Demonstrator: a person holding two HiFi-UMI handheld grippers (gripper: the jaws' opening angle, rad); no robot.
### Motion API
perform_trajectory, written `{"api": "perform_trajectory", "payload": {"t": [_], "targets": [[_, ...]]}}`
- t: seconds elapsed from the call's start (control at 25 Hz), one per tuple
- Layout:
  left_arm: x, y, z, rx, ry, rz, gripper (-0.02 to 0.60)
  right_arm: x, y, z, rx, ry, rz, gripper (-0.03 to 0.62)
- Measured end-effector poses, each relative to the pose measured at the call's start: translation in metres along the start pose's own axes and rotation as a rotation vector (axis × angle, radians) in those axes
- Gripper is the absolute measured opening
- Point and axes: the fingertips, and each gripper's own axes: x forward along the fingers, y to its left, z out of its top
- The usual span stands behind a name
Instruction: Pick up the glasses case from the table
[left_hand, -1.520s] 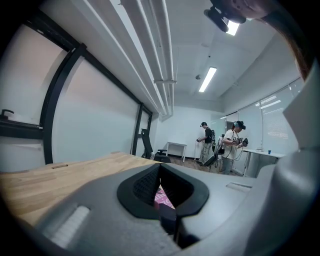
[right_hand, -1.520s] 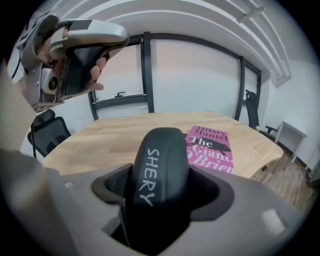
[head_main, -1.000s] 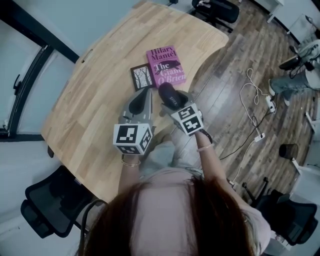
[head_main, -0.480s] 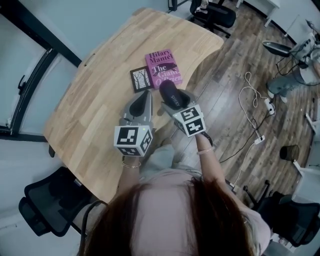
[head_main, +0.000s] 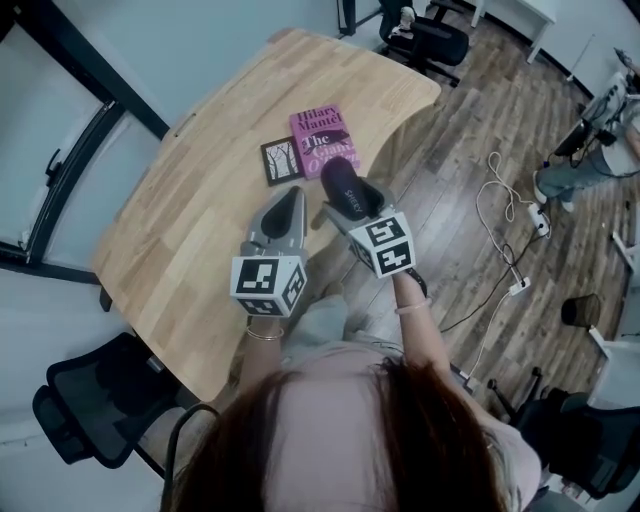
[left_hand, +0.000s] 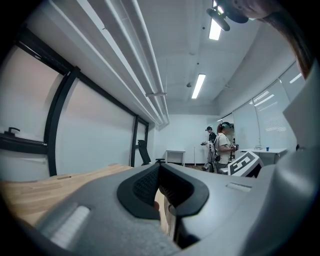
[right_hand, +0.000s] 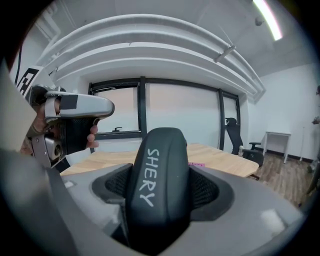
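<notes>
The dark glasses case (head_main: 344, 189) with white lettering is held above the table's near edge, clamped between the jaws of my right gripper (head_main: 350, 200). In the right gripper view the case (right_hand: 160, 180) stands up between the jaws and fills the centre. My left gripper (head_main: 284, 208) hovers just left of it over the wooden table (head_main: 200, 200). Its jaws are together with nothing between them, as the left gripper view shows at the left gripper (left_hand: 161, 192).
A pink book (head_main: 322, 135) and a small dark booklet (head_main: 282, 159) lie on the table beyond the case. Black office chairs (head_main: 85, 410) stand at the near left and far end. Cables and a power strip (head_main: 540, 210) lie on the wood floor to the right.
Both grippers and the case have stayed nearly still relative to each other. The head view has drifted a little, so the table and books sit slightly higher in the picture.
</notes>
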Motion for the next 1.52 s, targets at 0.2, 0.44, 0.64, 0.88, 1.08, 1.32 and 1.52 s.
{"api": "perform_trajectory", "payload": {"t": [0.2, 0.44, 0.64, 0.88, 1.08, 1.32, 1.52], "targets": [[-0.012, -0.014, 0.001, 0.004, -0.01, 0.003, 0.009, -0.02, 0.003, 0.008, -0.004, -0.037, -0.005, 0.351], [-0.027, -0.029, 0.006, 0.01, -0.027, 0.014, 0.009, -0.043, 0.009, 0.016, -0.006, -0.078, -0.003, 0.351], [-0.039, -0.039, 0.011, 0.02, -0.042, 0.019, 0.009, -0.062, 0.017, 0.024, -0.016, -0.117, 0.001, 0.351], [-0.052, -0.053, 0.015, 0.031, -0.055, 0.023, 0.009, -0.084, 0.024, 0.031, -0.025, -0.153, 0.006, 0.351], [-0.059, -0.063, 0.021, 0.033, -0.068, 0.022, 0.009, -0.099, 0.029, 0.034, -0.039, -0.169, 0.008, 0.351], [-0.068, -0.074, 0.021, 0.039, -0.072, 0.019, 0.009, -0.117, 0.032, 0.039, -0.034, -0.203, 0.002, 0.351], [-0.077, -0.081, 0.021, 0.039, -0.071, 0.024, 0.009, -0.132, 0.036, 0.044, -0.034, -0.237, 0.002, 0.351]]}}
